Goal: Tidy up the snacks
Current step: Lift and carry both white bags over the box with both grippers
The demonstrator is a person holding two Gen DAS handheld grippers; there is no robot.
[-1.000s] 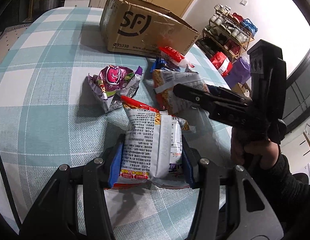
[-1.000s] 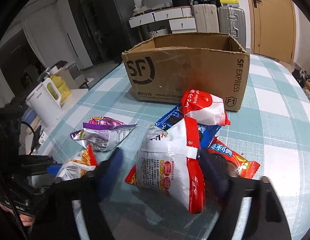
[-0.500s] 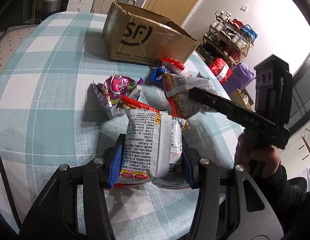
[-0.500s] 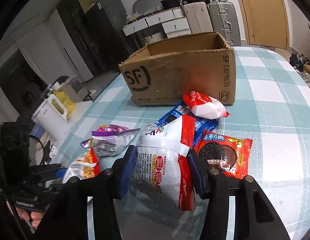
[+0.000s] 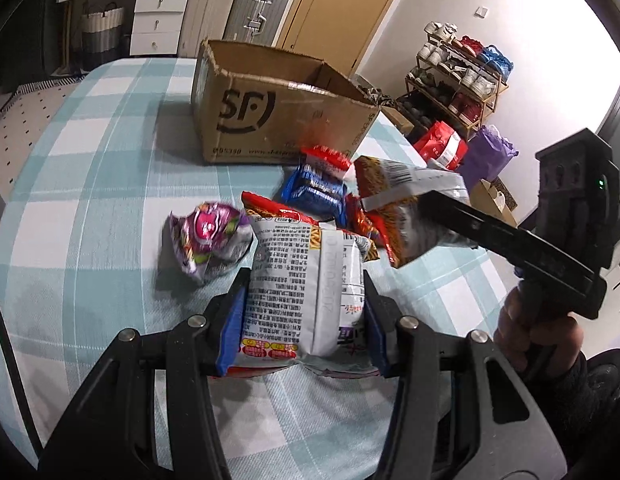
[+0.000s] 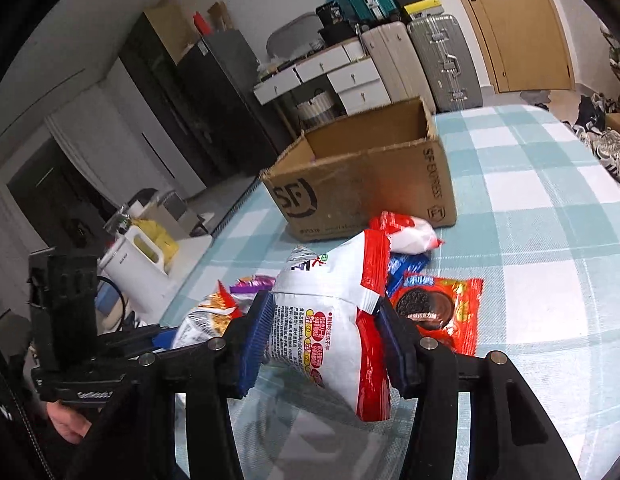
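Snack packs sit clamped in left hand-held gripper [image 5: 301, 312] and right hand-held gripper [image 6: 326, 344], bare tablecloth [image 5: 89, 184] leftward.

Worktop [image 5: 89, 168] covered in teal-and-white checked cloth. Wooden door [image 5: 350, 12] behind, pale wall [image 5: 490, 40] to its right. Hard-shell suitcases [image 5: 245, 8] stand upright beside white drawer units [image 5: 157, 20]; striped woven basket [image 5: 101, 36] on the floor next to them. Open shoe rack [image 5: 458, 80] full of shoes against the wall, red bag [image 5: 440, 148] and purple bag [image 5: 486, 156] below it. Right wrist view: tall dark cabinet [image 6: 213, 92], white kettle [image 6: 137, 264] on a low surface. Indoor lighting, brightest on the right wall.
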